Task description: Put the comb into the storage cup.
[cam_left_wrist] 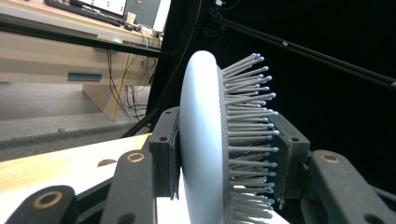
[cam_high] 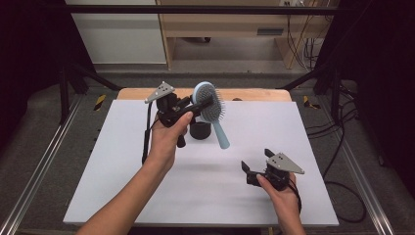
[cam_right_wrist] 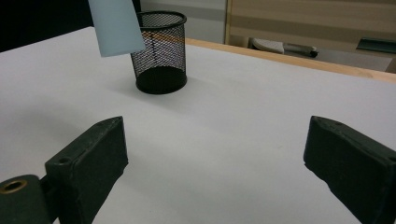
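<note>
- Holding the hairbrush (cam_high: pixel 209 100) by its head, your left gripper (cam_high: pixel 198 105) is clamped across the pale back on one side and the bristles on the other; in the left gripper view the brush head (cam_left_wrist: pixel 203 140) sits squarely between the two black jaws.
- The brush hangs in the air with its handle pointing down toward 5 o'clock, and the handle tip is just beside the black mesh cup (cam_high: pixel 200 130), which stands on the white counter (cam_high: pixel 122 161) at about 12 o'clock from the counter's middle.
- In the right gripper view the handle end (cam_right_wrist: pixel 116 28) hangs just in front of the cup's (cam_right_wrist: pixel 159 51) rim, above it rather than inside.
- The step in hand looks like dropping the brush, handle first, into the cup. To do it well, bring the handle nearer to upright, centre the tip over the cup mouth, then lower it straight; a slanted entry could catch the rim and tip the light cup.
- Keep your grip firm: bristles give under pressure, so the head may twist.
- Your left hand (cam_high: pixel 169 132) is raised, forearm reaching toward 12 o'clock, wrist turned so the gripper points toward 2 o'clock.
- Your right gripper (cam_high: pixel 254 171) rests low near the counter at 5 o'clock, jaws spread wide with nothing between them, aimed at the cup.
</note>
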Demonstrator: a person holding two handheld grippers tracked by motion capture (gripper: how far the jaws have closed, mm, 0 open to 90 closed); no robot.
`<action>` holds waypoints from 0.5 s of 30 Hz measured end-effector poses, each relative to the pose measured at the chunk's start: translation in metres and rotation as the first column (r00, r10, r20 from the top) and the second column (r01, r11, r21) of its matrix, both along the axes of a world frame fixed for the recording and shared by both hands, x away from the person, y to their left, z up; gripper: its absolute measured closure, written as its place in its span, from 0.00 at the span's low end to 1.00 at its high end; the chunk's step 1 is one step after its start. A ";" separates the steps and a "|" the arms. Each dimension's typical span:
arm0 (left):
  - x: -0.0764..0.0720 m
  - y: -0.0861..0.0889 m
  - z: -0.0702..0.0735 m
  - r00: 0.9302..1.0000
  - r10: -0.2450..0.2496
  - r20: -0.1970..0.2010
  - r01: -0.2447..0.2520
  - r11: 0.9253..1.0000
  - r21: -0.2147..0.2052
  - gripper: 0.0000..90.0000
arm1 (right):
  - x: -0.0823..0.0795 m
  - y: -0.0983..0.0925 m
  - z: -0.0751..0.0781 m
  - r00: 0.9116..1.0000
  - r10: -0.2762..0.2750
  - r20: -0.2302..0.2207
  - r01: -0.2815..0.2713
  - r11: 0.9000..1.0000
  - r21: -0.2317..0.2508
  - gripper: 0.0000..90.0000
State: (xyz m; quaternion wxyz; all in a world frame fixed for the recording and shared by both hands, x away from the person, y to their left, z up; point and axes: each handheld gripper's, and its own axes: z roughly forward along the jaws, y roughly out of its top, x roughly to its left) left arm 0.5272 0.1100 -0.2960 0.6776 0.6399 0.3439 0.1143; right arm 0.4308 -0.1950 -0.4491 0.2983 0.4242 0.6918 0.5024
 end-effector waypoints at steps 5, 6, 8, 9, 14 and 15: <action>0.005 -0.004 0.009 1.000 0.010 0.016 -0.009 1.000 -0.016 0.59 | -0.001 -0.005 0.003 1.000 -0.012 0.012 0.012 1.000 0.004 0.07; 0.006 -0.004 0.010 1.000 0.014 0.018 -0.014 1.000 -0.019 0.59 | -0.001 -0.006 0.003 1.000 -0.014 0.013 0.014 1.000 0.004 0.07; 0.007 -0.004 0.013 1.000 0.016 0.023 -0.015 1.000 -0.017 0.59 | -0.001 -0.006 0.004 1.000 -0.015 0.010 0.015 1.000 0.010 0.07; 0.007 -0.003 0.014 0.999 0.022 0.024 -0.022 1.000 -0.014 0.59 | 0.000 -0.006 0.004 1.000 -0.014 0.011 0.014 1.000 0.008 0.07; 0.008 0.002 0.018 0.998 0.047 0.029 -0.047 0.999 -0.011 0.59 | 0.000 -0.006 0.004 1.000 -0.012 0.009 0.012 1.000 0.000 0.07; 0.009 0.003 0.018 0.998 0.051 0.031 -0.050 0.999 -0.005 0.59 | 0.000 -0.006 0.004 1.000 -0.014 0.008 0.014 1.000 -0.001 0.07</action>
